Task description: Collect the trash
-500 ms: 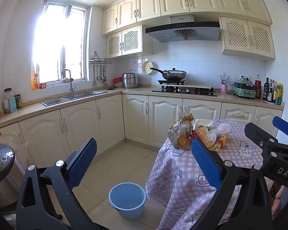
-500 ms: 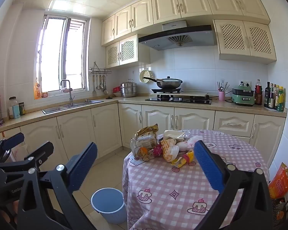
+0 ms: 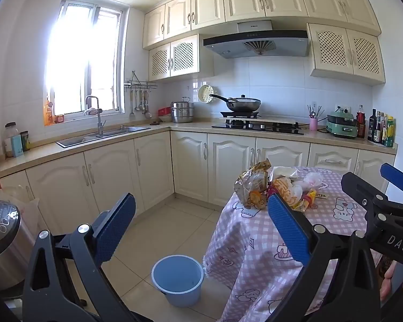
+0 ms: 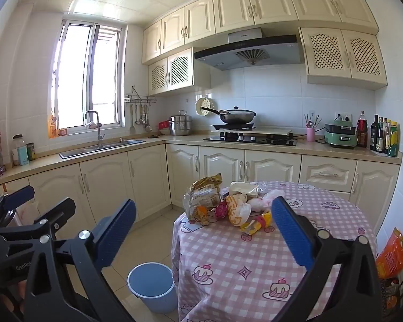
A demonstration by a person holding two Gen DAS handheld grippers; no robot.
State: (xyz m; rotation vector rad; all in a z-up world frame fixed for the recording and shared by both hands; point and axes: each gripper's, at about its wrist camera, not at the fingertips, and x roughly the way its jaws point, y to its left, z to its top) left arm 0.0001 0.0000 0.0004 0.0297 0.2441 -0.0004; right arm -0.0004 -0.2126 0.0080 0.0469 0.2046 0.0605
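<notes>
My left gripper (image 3: 201, 228) and right gripper (image 4: 204, 230) both hang with jaws spread wide, holding nothing. The trash pile (image 4: 225, 204) sits on the far left part of the pink checked table (image 4: 255, 255). A blue bucket (image 4: 153, 287) stands on the floor, near its left side.

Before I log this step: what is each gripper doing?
Left gripper: open, holding nothing.
Right gripper: open, holding nothing.

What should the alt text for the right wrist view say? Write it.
The right claw, open and holding nothing, points at a pile of snack wrappers on a round table with a pink checked cloth. A blue bucket stands on the floor beside the table; cream kitchen cabinets run behind.
</notes>
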